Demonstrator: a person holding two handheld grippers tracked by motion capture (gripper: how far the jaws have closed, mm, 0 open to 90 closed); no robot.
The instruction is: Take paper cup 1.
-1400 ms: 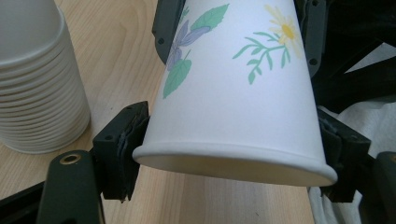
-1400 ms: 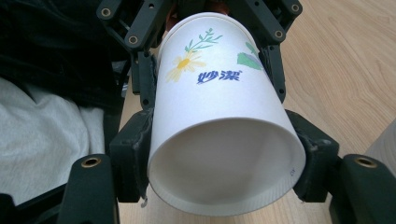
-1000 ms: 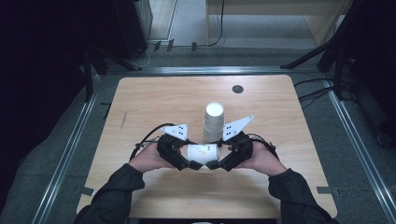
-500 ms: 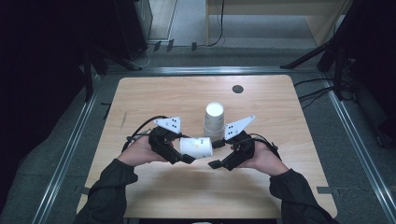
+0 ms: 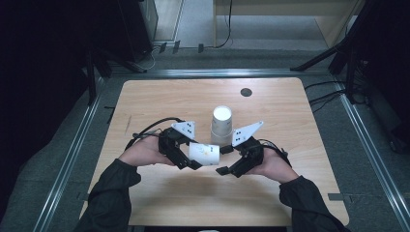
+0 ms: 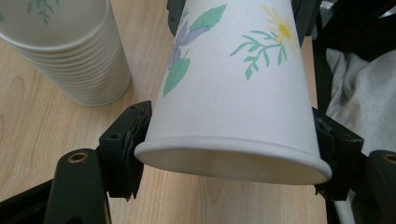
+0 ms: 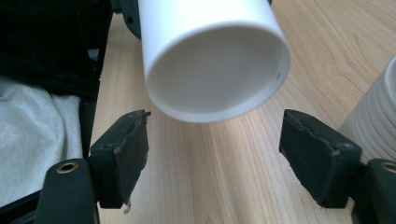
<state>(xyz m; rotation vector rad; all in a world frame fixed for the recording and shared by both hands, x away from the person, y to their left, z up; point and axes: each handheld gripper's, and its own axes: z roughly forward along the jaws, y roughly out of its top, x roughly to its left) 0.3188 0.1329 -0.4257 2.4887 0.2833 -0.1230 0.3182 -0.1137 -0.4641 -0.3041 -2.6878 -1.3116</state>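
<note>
High view: paper cup (image 5: 204, 153) clamped sideways in left gripper (image 5: 186, 157).
Its mouth is aimed at the right gripper (image 5: 225, 159), held apart, beside the cup stack (image 5: 222, 126).

A stack of cups (image 5: 222, 124) stands mid-table (image 5: 159, 96). Just in front of it a single cup (image 5: 204, 153) lies sideways off the wood, between the left gripper (image 5: 189, 160) and right gripper (image 5: 225, 159). A round grommet (image 5: 246, 92) sits behind the stack, near the far edge.
</note>
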